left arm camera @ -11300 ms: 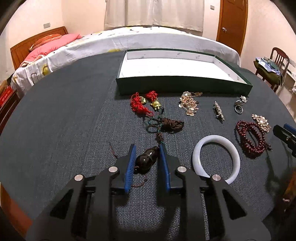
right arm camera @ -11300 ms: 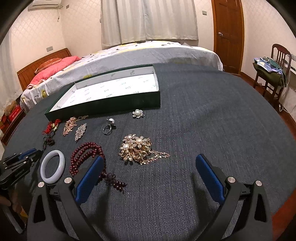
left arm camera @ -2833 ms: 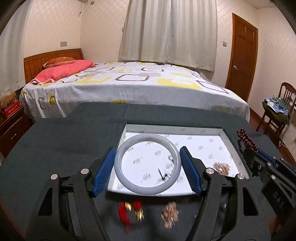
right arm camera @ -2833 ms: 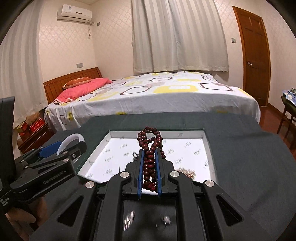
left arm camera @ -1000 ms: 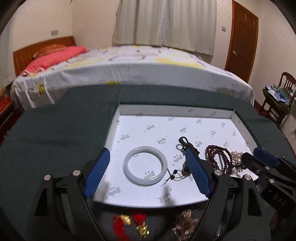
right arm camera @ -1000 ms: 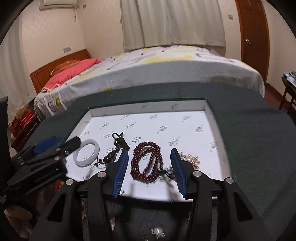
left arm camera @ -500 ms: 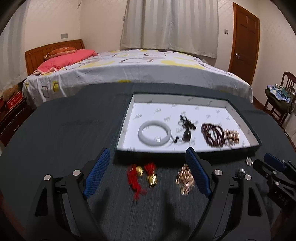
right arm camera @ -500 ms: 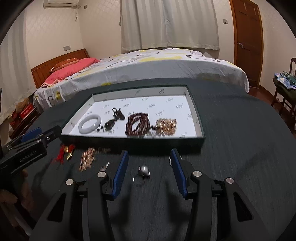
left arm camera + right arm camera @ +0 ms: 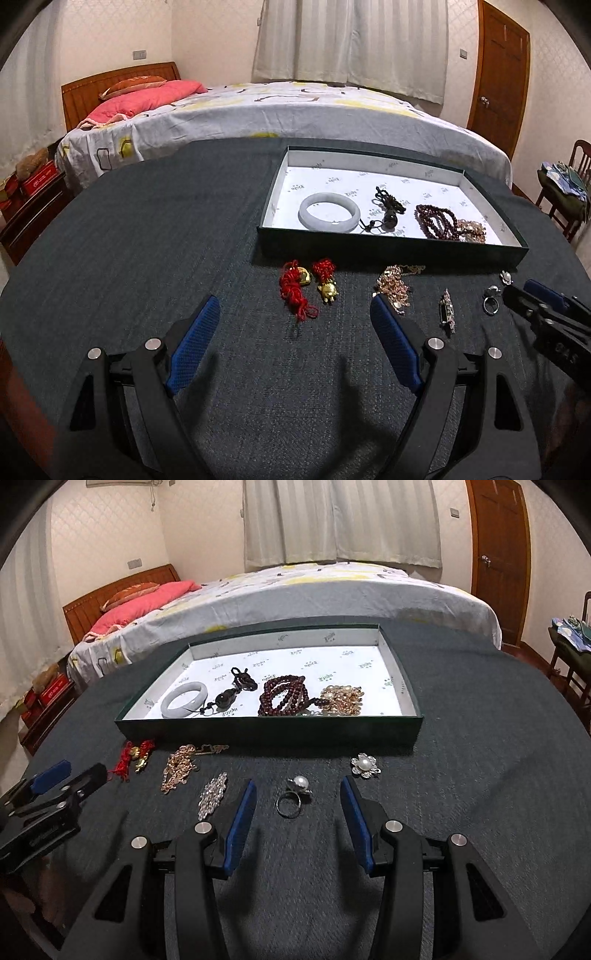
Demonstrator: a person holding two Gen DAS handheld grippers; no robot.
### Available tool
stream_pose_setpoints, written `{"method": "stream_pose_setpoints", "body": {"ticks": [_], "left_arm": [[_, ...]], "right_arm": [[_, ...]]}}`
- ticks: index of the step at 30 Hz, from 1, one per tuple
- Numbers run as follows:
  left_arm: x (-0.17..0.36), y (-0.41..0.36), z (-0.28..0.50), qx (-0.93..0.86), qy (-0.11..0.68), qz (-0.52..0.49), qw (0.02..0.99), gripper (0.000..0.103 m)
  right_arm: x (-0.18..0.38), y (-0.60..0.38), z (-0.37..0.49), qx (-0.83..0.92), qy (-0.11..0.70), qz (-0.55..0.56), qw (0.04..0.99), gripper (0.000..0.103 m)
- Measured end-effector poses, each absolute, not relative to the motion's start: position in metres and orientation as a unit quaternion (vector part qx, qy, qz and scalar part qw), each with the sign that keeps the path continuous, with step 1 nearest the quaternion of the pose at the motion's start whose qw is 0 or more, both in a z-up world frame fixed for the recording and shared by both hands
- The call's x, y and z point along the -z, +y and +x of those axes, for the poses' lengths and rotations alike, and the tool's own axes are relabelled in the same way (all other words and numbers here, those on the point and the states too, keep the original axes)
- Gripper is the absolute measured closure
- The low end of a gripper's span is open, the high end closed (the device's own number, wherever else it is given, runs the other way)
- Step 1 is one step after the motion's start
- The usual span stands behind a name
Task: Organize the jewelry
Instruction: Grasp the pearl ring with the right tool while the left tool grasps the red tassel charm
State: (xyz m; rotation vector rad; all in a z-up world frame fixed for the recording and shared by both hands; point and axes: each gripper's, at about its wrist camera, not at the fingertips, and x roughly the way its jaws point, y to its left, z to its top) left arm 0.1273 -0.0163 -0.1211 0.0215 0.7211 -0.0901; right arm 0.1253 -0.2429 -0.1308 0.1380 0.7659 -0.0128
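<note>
Hovering over dark grey woven tablecloth (image 9: 480, 775), right gripper (image 9: 298, 806) spread wide, empty, around silver pearl ring (image 9: 295, 794) at lower centre. Left gripper (image 9: 291, 321) also released, red tassel charms (image 9: 306, 286) ahead. Advice: descend straight, pinch ring band, carry into green shallow box (image 9: 258, 729) at frame centre. Bed (image 9: 314, 587) behind.

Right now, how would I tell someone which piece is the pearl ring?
Find the green tray on the dark tablecloth. On the cloth before its near wall, between the right gripper's open fingers, lies the pearl ring: the only plain silver band, unlike the flower-shaped pearl brooch.
</note>
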Motion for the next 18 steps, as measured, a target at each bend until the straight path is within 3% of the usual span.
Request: {"method": "stream_pose_setpoints", "body": {"ticks": [3,11,17,18], "left_arm": [[0.122,-0.014,0.130,0.041,0.352,0.014,0.935,0.021],[0.129,-0.009,0.139,0.038,0.367,0.003,0.930,0.022],[0.132,-0.009,0.145,0.037,0.373,0.004,0.927,0.022],[0.132,-0.009,0.147,0.037,0.375,0.003,0.926,0.022]], "right_arm": [[0.135,-0.240,0.134,0.007,0.385,0.066,0.920,0.058],[0.147,-0.235,0.150,0.002,0.422,0.061,0.905,0.078],[0.147,-0.239,0.145,-0.004,0.421,0.067,0.905,0.079],[0.146,-0.240,0.143,-0.004,0.418,0.068,0.906,0.087]]}}
